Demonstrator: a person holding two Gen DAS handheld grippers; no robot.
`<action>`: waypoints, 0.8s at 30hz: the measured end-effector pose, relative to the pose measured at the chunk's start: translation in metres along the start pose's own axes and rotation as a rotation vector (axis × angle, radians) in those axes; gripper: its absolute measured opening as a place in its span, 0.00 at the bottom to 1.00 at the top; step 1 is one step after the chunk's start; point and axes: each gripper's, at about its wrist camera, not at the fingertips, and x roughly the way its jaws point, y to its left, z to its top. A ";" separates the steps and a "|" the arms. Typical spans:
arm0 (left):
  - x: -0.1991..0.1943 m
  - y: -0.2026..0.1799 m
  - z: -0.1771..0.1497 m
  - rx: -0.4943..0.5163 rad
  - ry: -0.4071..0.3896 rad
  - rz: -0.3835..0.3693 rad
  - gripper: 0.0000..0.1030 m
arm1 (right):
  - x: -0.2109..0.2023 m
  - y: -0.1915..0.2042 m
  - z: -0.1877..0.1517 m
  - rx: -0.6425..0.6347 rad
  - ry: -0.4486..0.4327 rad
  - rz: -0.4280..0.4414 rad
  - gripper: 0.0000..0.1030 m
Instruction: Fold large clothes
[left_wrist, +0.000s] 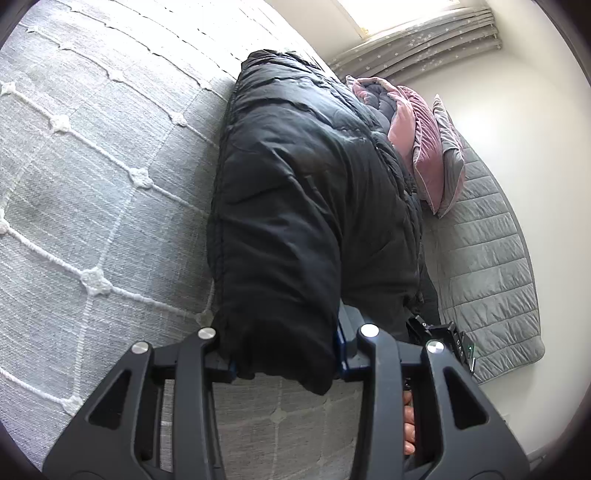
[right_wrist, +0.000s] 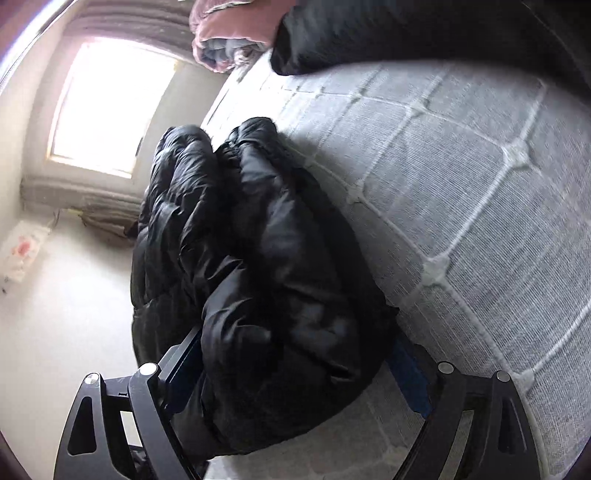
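A black puffer jacket (left_wrist: 314, 184) lies along the edge of a bed with a grey stitched cover (left_wrist: 92, 184). My left gripper (left_wrist: 286, 363) is shut on a thick padded fold at the jacket's near end, with fabric bulging out between the fingers. In the right wrist view another bunched part of the jacket (right_wrist: 266, 277) sits between the wide-set fingers of my right gripper (right_wrist: 295, 376). Its blue right pad (right_wrist: 410, 373) shows bare beside the fabric, so nothing is pinched. More black fabric (right_wrist: 406, 29) crosses the top of that view.
Pink (left_wrist: 417, 147) and grey (left_wrist: 450, 166) pillows lean past the jacket's far end. A grey quilted mat (left_wrist: 491, 258) lies on the floor beside the bed. A black device with a green light (left_wrist: 454, 343) sits near the jacket's near edge. A bright window (right_wrist: 110, 103) faces the bed.
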 end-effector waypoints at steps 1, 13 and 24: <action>0.000 0.000 0.000 0.001 -0.001 0.002 0.39 | 0.002 0.002 0.000 -0.011 -0.006 -0.006 0.89; 0.003 0.000 0.001 0.007 -0.001 0.024 0.39 | 0.017 0.025 -0.004 -0.058 -0.032 -0.013 0.79; 0.008 0.003 0.004 0.003 0.010 0.040 0.42 | 0.026 0.056 -0.008 -0.153 -0.066 -0.025 0.41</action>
